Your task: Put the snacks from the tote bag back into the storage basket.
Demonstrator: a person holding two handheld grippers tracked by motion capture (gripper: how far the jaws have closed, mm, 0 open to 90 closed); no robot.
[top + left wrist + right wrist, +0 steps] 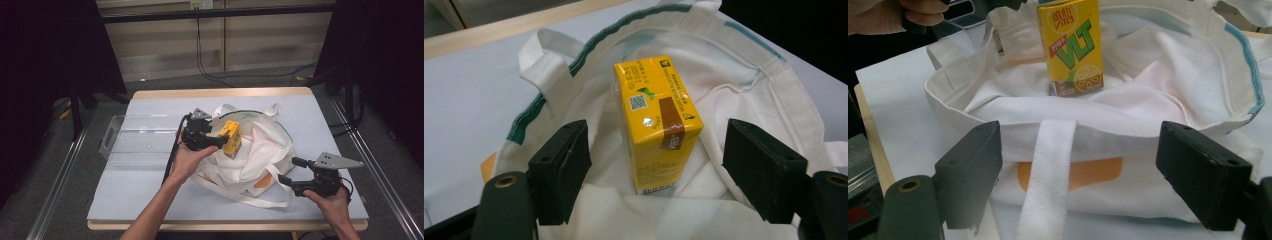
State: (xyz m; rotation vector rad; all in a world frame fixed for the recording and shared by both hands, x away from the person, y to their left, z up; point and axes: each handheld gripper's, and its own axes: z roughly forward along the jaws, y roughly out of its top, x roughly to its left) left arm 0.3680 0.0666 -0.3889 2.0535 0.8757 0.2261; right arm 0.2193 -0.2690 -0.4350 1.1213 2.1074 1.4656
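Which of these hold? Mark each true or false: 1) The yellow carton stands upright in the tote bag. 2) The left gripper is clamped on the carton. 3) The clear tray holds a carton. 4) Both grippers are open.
1) True: the yellow carton stands upright in the tote bag.
2) False: the left gripper is open, jaws apart from the carton.
3) False: the clear tray looks empty.
4) True: the right gripper is open too.

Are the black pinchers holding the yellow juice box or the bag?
Nothing is held. The left gripper is open, its jaws apart on either side of the yellow juice box, not touching it. The right gripper is open before the white bag.
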